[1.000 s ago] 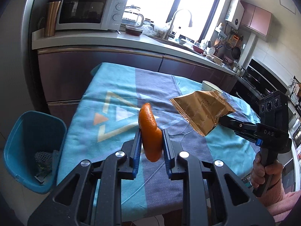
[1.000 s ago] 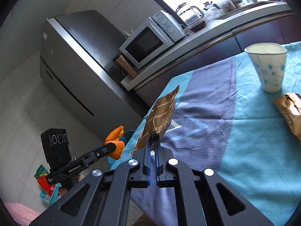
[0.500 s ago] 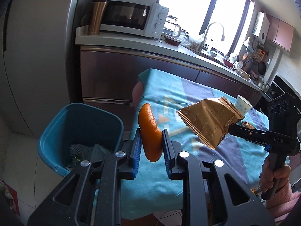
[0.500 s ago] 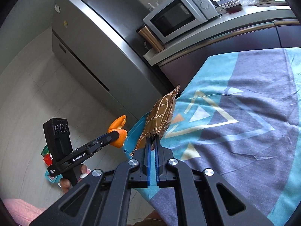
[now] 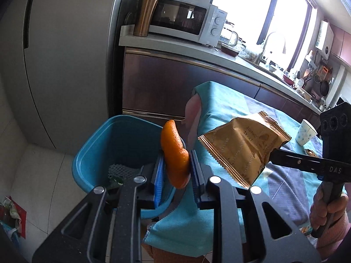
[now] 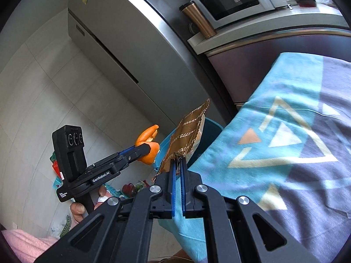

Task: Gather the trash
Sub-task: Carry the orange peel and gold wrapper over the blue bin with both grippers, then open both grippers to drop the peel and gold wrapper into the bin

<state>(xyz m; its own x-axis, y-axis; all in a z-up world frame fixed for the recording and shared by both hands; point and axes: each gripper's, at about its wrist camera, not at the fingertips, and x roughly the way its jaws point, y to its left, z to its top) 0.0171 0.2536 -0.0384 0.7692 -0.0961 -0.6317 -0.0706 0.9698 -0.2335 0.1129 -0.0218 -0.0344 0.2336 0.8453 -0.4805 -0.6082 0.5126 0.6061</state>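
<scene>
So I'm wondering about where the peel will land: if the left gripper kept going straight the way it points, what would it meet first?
Probably the blue trash bin. The left gripper, shut on the orange peel, points down toward the bin's open mouth beside the table corner. Nothing shows in between, though depth is hard to judge.

Daylight kitchen, strong backlight, heavy fisheye bend.

From my left wrist the window (image 5: 252, 19) is blown out to pure white, and that glare washes the counter beneath it; the fridge door (image 5: 65, 54) on the other side sits in dull grey shade. The orange peel (image 5: 175, 153) between my jaws is sharp and evenly lit, as is the brown wrapper (image 5: 243, 149), whose foil catches a soft sheen. From my right wrist the blue cloth (image 6: 285, 153) on the table is bright and crisp. Both views curve straight lines hard near the rim and fall to black corners. I see no motion blur.
</scene>
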